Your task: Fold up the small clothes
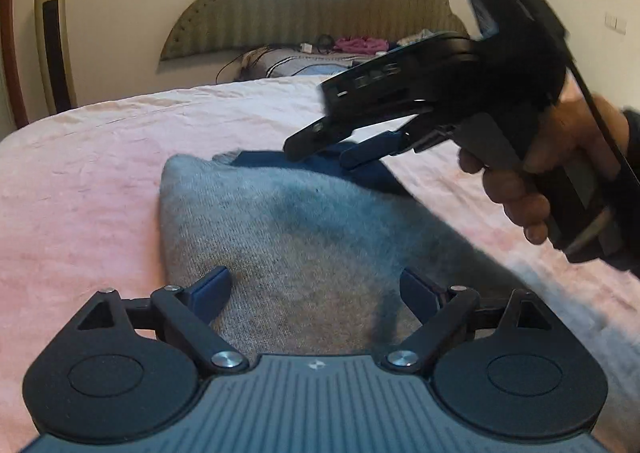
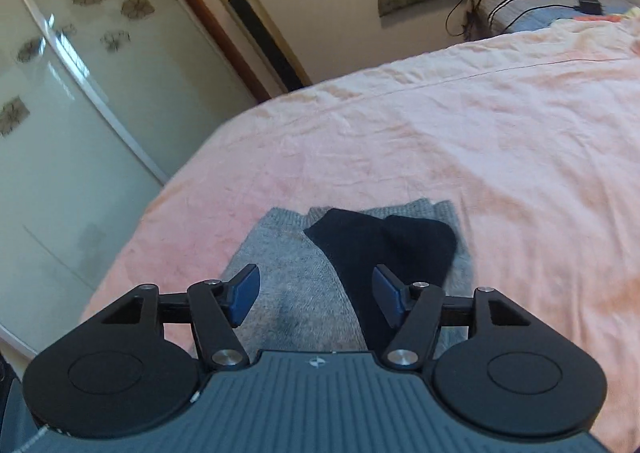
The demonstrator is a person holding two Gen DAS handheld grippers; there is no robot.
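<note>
Both tools wide | left tool, right tool | navy sock clear only right-wrist

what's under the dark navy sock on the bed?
The dark navy sock lies on a grey knitted garment, itself on the pink bedsheet. The grey fabric directly beneath the sock is covered; anything tucked there cannot be seen.

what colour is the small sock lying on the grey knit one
Black small sock, or very dark navy; clearest in the right wrist view.
</note>
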